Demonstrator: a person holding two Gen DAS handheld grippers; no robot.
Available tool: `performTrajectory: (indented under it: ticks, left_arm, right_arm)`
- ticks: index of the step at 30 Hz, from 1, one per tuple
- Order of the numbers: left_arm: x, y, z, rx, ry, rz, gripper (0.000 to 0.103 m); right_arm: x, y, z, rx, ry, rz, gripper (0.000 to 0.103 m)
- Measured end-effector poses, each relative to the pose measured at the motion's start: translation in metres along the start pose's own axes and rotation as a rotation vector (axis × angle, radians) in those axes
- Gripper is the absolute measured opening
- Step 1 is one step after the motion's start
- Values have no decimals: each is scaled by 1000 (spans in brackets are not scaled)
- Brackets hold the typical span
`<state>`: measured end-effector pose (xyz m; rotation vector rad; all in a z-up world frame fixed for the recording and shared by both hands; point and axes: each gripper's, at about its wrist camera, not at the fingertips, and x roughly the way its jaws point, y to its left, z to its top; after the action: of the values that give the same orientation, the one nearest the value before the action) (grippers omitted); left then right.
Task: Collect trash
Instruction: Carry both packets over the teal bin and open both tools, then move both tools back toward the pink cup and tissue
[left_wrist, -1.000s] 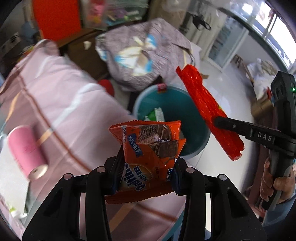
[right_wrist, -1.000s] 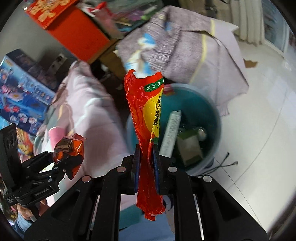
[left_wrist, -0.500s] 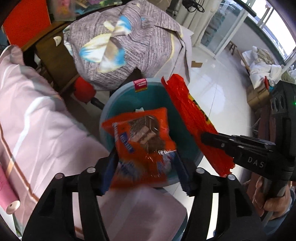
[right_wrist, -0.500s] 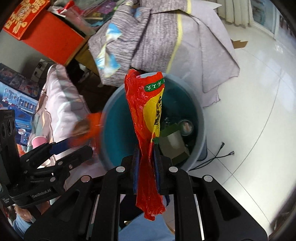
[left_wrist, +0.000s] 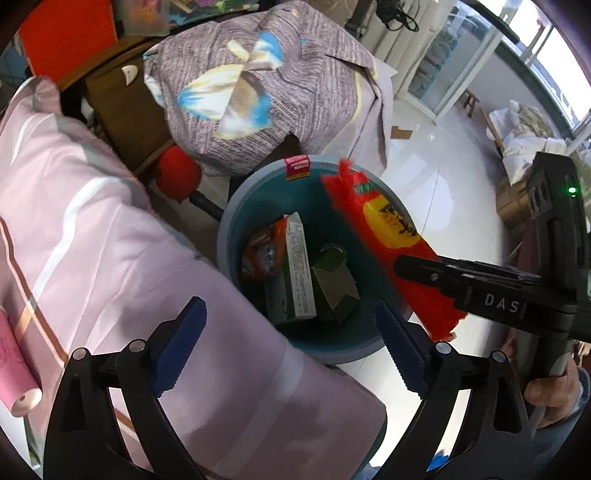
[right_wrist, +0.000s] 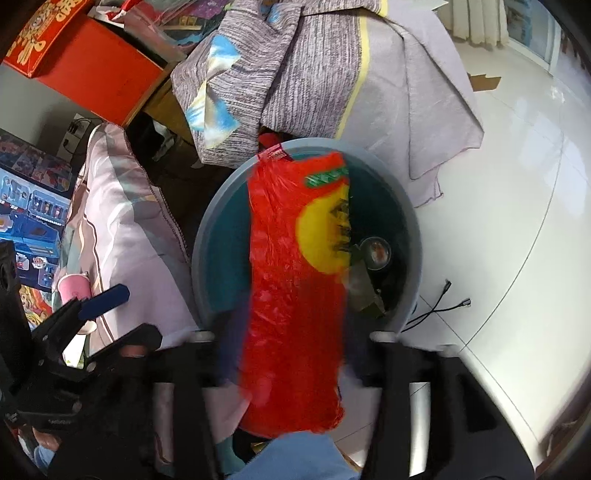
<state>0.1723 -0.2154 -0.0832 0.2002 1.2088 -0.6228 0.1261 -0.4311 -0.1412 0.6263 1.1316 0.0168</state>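
A teal bin (left_wrist: 231, 229) stands on the floor beside the bed. The orange snack packet (left_wrist: 263, 247) lies inside it next to a white box (left_wrist: 299, 269) and a dark green carton (left_wrist: 334, 284). My left gripper (left_wrist: 291, 345) is open and empty above the bin's near rim. My right gripper (right_wrist: 291, 354) has its jaws spread; the long red and yellow wrapper (right_wrist: 295, 280) hangs blurred between them over the bin (right_wrist: 207, 236). The wrapper also shows in the left wrist view (left_wrist: 388, 240).
A pink striped bedcover (left_wrist: 92, 240) lies left of the bin, with a pink roll (left_wrist: 18, 373) on it. A grey patterned cloth (left_wrist: 266, 85) drapes furniture behind the bin. A red ball (left_wrist: 177, 173) sits by it. Glossy white floor (right_wrist: 517, 184) lies to the right.
My left gripper opened and the orange snack packet dropped into the bin. My right gripper's jaws spread and the red wrapper now shows blurred and broadside between them.
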Motion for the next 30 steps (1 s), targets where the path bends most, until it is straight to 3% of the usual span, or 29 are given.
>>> performTrajectory:
  ticks: [2, 4, 8, 18, 30]
  left_arm:
    - [-3, 2, -3, -7, -4, -5, 94]
    - [-6, 3, -6, -9, -6, -6, 94]
    - [-10, 6, -12, -15, -6, -10, 95]
    - [-37, 24, -31, -62, -47, -13, 95]
    - [-91, 93, -74, -187, -131, 38, 96]
  right_arm:
    - [0, 4, 0, -8, -1, -8, 61]
    - [1, 4, -1, 1, 6, -5, 70]
    - [-2, 5, -3, 8, 5, -43, 74]
    - [-12, 27, -12, -17, 10, -88, 76]
    - [-6, 108, -31, -159, 43, -85, 76]
